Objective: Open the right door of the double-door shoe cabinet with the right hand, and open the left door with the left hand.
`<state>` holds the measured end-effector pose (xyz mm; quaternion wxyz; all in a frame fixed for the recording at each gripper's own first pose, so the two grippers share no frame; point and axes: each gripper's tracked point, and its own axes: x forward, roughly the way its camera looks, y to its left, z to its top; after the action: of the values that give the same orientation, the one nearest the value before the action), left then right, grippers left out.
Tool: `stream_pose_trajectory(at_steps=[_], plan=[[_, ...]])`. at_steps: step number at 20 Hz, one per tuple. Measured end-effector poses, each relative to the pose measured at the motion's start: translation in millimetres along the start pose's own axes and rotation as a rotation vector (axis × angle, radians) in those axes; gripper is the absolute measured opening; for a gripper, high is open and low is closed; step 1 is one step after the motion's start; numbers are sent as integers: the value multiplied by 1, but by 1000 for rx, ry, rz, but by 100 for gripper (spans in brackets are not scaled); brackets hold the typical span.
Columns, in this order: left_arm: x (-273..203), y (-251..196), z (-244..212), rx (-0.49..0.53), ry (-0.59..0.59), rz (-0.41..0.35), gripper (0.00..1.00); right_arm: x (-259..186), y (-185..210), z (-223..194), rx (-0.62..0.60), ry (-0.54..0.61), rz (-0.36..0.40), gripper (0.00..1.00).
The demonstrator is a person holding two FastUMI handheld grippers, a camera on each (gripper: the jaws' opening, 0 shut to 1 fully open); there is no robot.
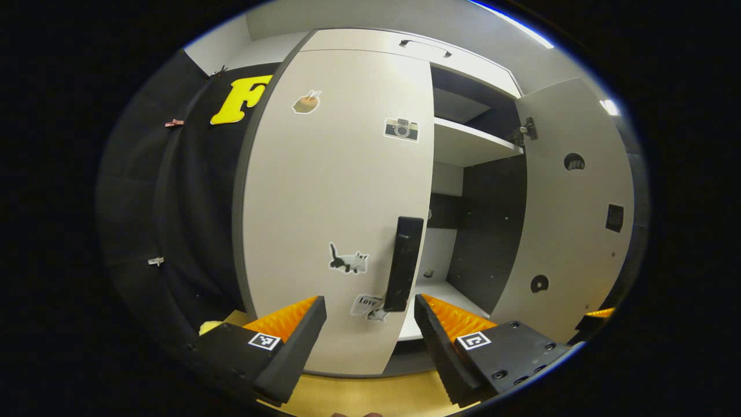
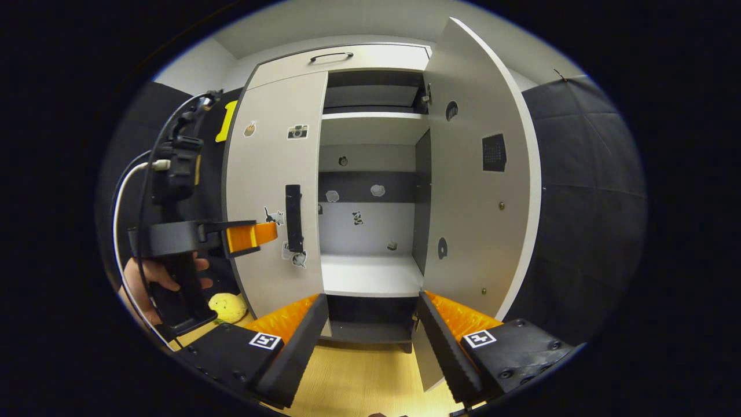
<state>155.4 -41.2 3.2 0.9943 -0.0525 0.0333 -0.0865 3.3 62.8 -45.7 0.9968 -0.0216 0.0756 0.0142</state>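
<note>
**Left Door: Approach and Grip Point**

Booth flooring is pale wood, and the shoe cabinet [image 2: 370, 174] stands on it against the dark cloth wall. Your left gripper [image 1: 370, 324] is spread wide and holds nothing; its fingers frame the lower end of the handle [image 1: 403, 263] on the left door [image 1: 336, 202] without touching it. Your right gripper [image 2: 370, 330] is likewise wide and empty, standing back from the cabinet. Seen from the right gripper view, the left gripper sits just beside the left door, level with the handle.

The right door [image 2: 480, 174] already stands swung out, showing shelves [image 2: 370, 272] inside. The left door is shut or nearly so.

Expect a rigid panel, hinged on its outer edge and probably light to swing. The handle is a stiff vertical bar near the door's inner edge, and it looks smooth, so a loose grip could slip. Take hold at mid-bar, one finger on each side, then pull along the door's arc. Small stickers [image 1: 347, 260] on the door face give no purchase.

A yellow soft toy [image 2: 228, 307] lies on the floor near the door's lower left corner; watch it during the swing.
</note>
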Motion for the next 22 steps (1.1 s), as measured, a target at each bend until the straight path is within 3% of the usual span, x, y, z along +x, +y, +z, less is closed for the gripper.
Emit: stream_pose_trajectory(at_steps=[8, 16, 19, 22], plan=[[64, -20, 8, 53, 13, 72, 94, 11, 6, -16, 46, 30, 116, 98], [85, -23, -2, 75, 35, 110, 60, 8, 26, -20, 26, 36, 219, 99], [86, -24, -4, 33, 24, 111, 38, 8, 25, -23, 16, 40, 228, 99], [84, -24, -7, 72, 17, 125, 33, 7, 20, -31, 6, 66, 225, 99]])
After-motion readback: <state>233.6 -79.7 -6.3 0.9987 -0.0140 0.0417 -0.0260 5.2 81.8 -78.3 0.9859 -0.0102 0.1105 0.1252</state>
